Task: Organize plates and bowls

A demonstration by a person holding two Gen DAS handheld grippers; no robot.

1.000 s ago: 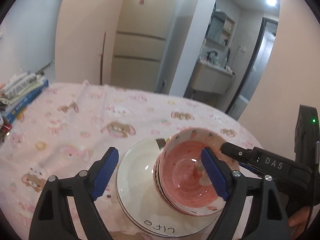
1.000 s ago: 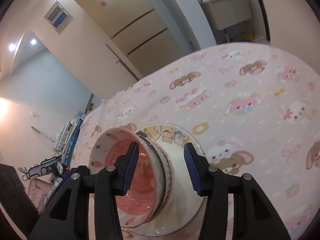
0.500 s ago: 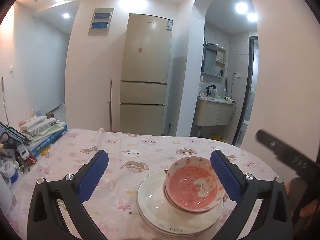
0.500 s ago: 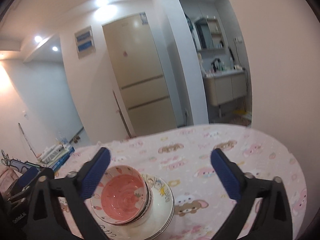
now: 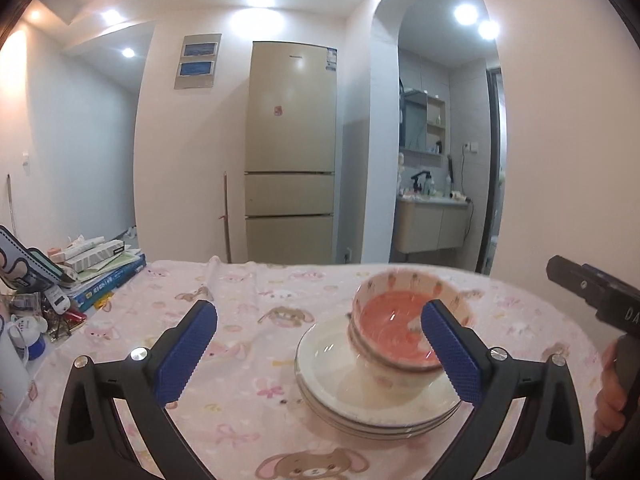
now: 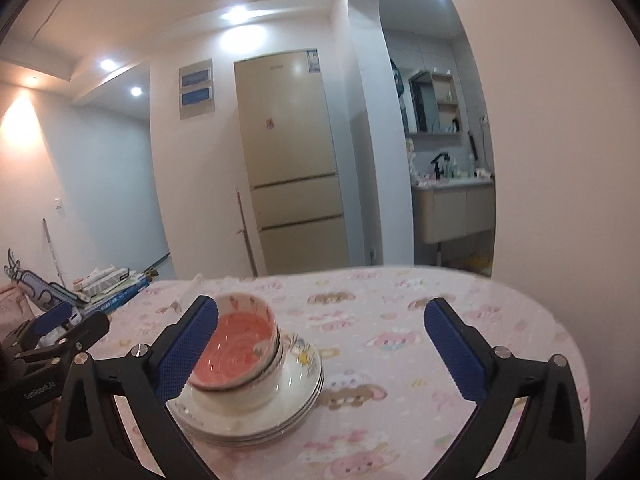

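Note:
A pink-lined bowl (image 5: 394, 334) nests in other bowls on a stack of white plates (image 5: 332, 376) on the pink cartoon tablecloth. My left gripper (image 5: 320, 352) stands wide open, drawn back from the stack, nothing between its blue pads. The same bowl (image 6: 236, 340) and plates (image 6: 296, 396) sit low left in the right wrist view. My right gripper (image 6: 322, 354) is also wide open and empty, its left pad overlapping the bowl in the picture without touching it. The other gripper's black body shows at each view's outer edge.
Books and boxes (image 5: 100, 268) are piled at the table's left end, with small clutter (image 5: 28, 320) beside them. A beige fridge (image 5: 292, 152) stands behind the table, a washbasin cabinet (image 5: 432, 220) through the arch. A hand (image 5: 610, 392) holds the right tool.
Both grippers opened wide and pulled back from the bowl stack, tipping up from the table toward the room. The right gripper's pads left the bowl's rim. The stack stays put.

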